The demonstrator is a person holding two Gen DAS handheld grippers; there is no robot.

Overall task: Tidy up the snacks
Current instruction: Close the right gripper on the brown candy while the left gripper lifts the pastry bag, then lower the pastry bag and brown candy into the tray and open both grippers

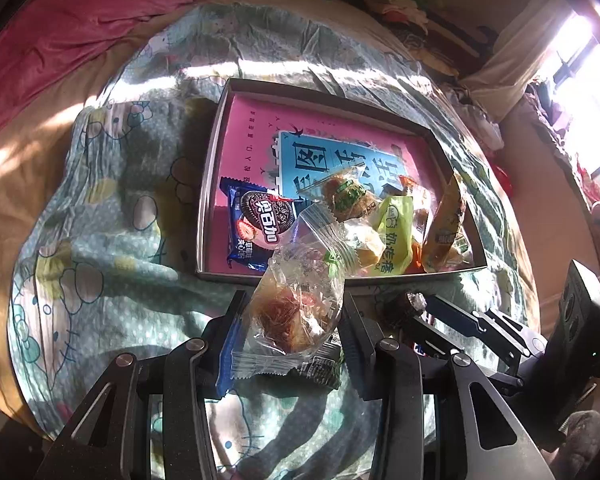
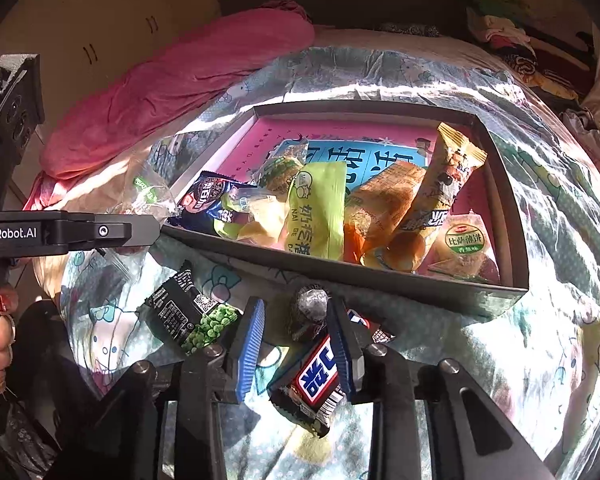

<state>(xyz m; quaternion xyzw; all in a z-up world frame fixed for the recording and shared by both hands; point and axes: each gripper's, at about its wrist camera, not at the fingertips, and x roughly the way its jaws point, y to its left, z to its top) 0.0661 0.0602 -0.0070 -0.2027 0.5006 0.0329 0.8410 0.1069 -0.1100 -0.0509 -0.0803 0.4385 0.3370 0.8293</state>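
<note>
Clear-wrapped pastry packet (image 1: pixel 296 300): clamped between the fingers of the left gripper (image 1: pixel 294 320), its upper end standing up past the fingertips and over the near wall of the box (image 1: pixel 210 184). Chocolate bar (image 2: pixel 314 380), red, white and blue wrapper: lying on the bed cover (image 2: pixel 540 352) between the fingers of the right gripper (image 2: pixel 296 332), which stand apart around it. Small dark foil candy (image 2: pixel 310 310): between the right fingertips, nearer the right-hand finger; contact cannot be told. Green pea packet (image 2: pixel 192 316): on the cover, just left of the right gripper's left finger. Box: shallow, pink-lined, on the bed ahead of both grippers. Contents include a blue cookie packet (image 1: pixel 256 226) and a yellow-green packet (image 2: pixel 316 210).
</note>
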